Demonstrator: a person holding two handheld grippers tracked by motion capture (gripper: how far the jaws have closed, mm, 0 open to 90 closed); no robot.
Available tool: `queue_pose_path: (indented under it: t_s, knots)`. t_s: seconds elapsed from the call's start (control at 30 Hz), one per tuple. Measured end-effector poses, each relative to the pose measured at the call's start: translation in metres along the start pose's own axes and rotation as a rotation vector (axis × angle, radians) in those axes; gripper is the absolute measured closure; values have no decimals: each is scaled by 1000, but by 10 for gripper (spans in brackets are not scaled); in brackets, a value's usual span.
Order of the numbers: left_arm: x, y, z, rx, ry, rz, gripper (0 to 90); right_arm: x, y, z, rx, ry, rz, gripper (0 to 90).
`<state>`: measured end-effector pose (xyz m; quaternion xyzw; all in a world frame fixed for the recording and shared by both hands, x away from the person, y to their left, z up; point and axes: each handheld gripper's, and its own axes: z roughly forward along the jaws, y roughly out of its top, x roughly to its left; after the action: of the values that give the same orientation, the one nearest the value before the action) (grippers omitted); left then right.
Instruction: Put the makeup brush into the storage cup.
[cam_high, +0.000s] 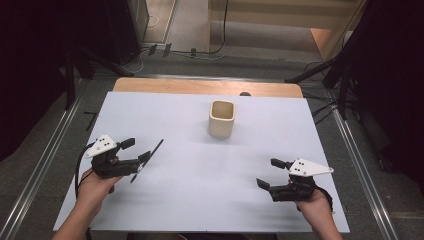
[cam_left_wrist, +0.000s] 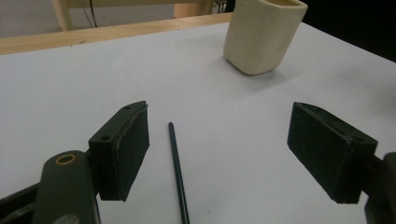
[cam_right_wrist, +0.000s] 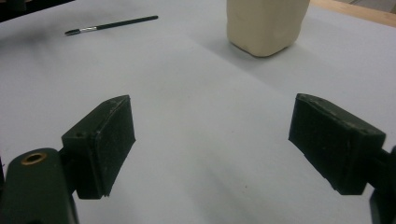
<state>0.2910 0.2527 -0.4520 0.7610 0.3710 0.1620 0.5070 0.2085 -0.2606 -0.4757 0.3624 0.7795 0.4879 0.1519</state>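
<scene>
White table (cam_high: 200, 170) with wood far edge, cream cup (cam_high: 221, 119) near it, brush (cam_high: 148, 160) left of cup between left gripper (cam_high: 136, 156) jaws, spread, right gripper (cam_high: 267, 173) spread, empty, dark room beyond.

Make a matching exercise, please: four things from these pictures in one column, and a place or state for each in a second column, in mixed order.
Things:
1. cup
2. paintbrush
3. left gripper
4. right gripper

Places or states:
A. open, over bare table, near the right edge
B. upright, cream, far middle of the table
C. thin and dark, lying flat on the table
D. open, with the paintbrush between its jaws

Pairs: 1-B, 2-C, 3-D, 4-A
</scene>
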Motion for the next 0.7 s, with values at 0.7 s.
queue_pose_path:
  t_s: [0.7]
  knots:
    - [7,4,17,-32,33,-8,213,-1,0,2,12,-2,-4,153]
